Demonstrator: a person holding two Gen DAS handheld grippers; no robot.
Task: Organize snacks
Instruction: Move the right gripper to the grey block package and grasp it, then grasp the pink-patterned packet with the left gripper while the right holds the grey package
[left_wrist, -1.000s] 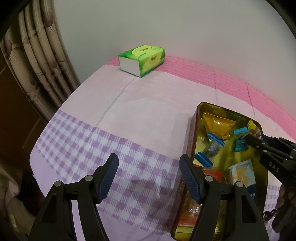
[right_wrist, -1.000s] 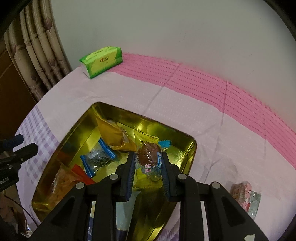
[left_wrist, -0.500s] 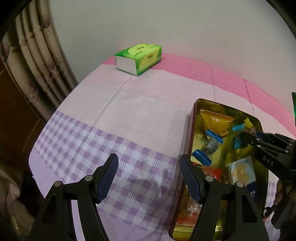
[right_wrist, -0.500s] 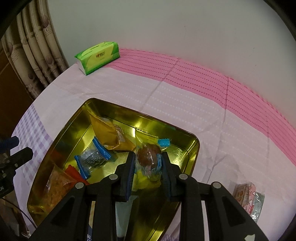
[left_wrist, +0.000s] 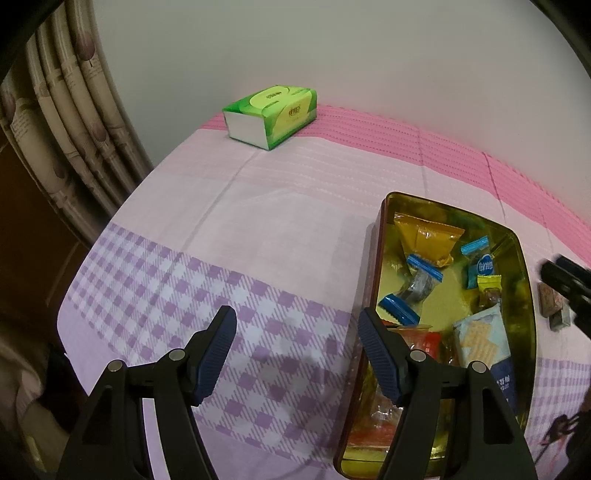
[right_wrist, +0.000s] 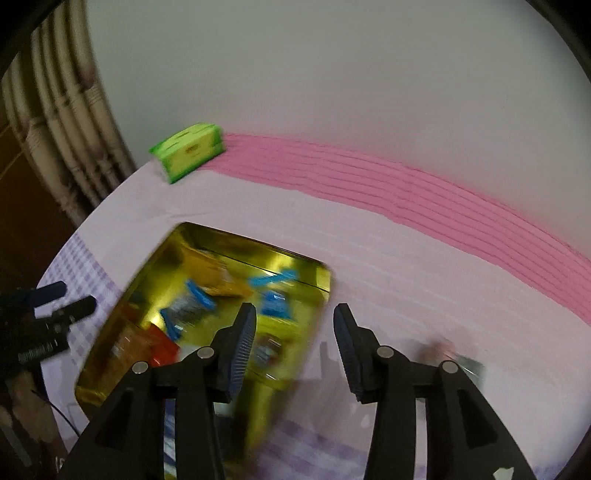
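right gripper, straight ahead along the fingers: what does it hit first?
Probably bare cloth: the open right gripper points just past the near right corner of the gold metal tin, onto the pink-and-lilac tablecloth. The frame is blurred and depth unclear.

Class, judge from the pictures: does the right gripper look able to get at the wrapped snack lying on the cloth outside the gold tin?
Probably yes. The right gripper is open and empty, and the wrapped snack lies on bare tablecloth to its right, outside the gold tin. Nothing lies between them, though the view is blurred.
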